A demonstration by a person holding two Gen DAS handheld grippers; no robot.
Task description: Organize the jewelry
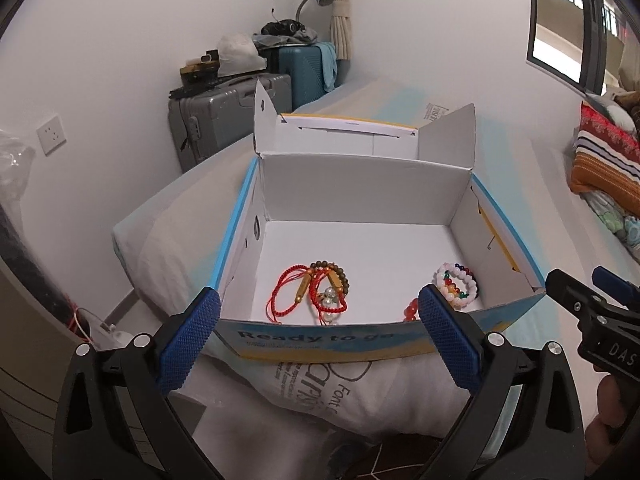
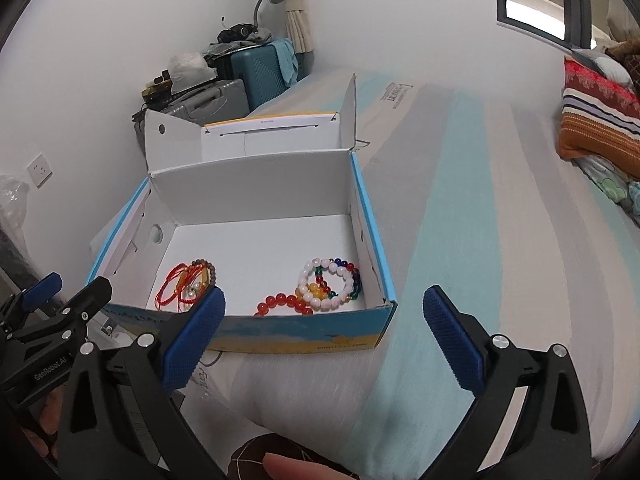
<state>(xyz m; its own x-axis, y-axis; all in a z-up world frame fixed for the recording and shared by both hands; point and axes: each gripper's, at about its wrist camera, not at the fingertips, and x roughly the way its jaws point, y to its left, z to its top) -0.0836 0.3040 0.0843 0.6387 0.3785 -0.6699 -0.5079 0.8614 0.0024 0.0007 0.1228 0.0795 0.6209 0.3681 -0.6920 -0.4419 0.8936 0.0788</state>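
An open blue and white cardboard box [image 1: 320,340] [image 2: 304,330] sits on the bed. Inside on the left lie red cord bracelets tangled with a brown bead bracelet [image 1: 320,292] [image 2: 188,280]. On the right lie a white and multicoloured bead bracelet [image 1: 456,282] [image 2: 332,280] and a red bead bracelet [image 1: 412,308] [image 2: 284,304]. My left gripper [image 1: 318,336] is open and empty, just in front of the box's near wall. My right gripper [image 2: 324,340] is open and empty, near the box's front right corner. Each gripper also shows in the other's view [image 1: 592,308] [image 2: 60,300].
The box rests on a white pillow [image 1: 320,396] on a striped mattress [image 2: 480,208]. Suitcases [image 1: 224,112] stand against the wall behind. A striped cushion [image 2: 600,120] lies at the far right. The box lid [image 1: 360,132] stands open at the back.
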